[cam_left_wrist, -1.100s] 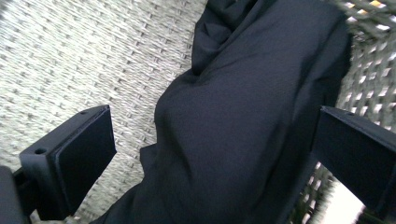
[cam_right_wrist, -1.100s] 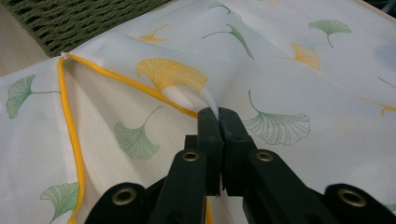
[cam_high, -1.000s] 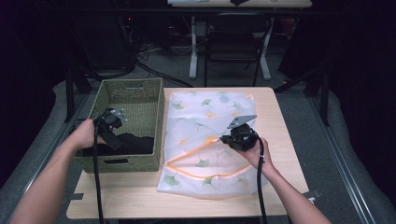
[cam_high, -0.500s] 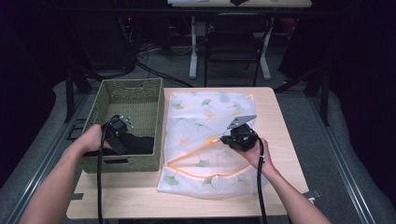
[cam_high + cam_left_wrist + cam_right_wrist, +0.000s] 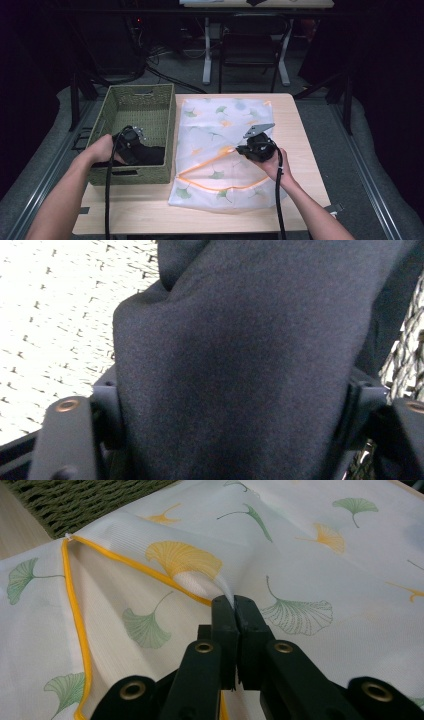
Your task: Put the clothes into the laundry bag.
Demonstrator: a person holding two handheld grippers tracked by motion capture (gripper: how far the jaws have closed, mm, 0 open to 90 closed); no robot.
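Observation:
A white mesh laundry bag [image 5: 220,125] printed with ginkgo leaves and edged in orange lies flat on the table. My right gripper [image 5: 239,149] is shut on the upper edge of its opening [image 5: 195,592], lifting the fabric a little. In the green woven basket [image 5: 145,97] at the left lies a dark cloth [image 5: 150,155]. My left gripper [image 5: 131,150] reaches into the basket, its jaws closed around the dark cloth [image 5: 240,365], which bulges between them in the left gripper view.
The wooden table [image 5: 305,145] has bare strips at the right and along the front edge. Behind it stand dark desk legs and cables [image 5: 150,70] on the floor.
My left gripper has sunk lower into the basket toward its front and closed on the dark cloth. The right gripper has stayed put on the bag's edge.

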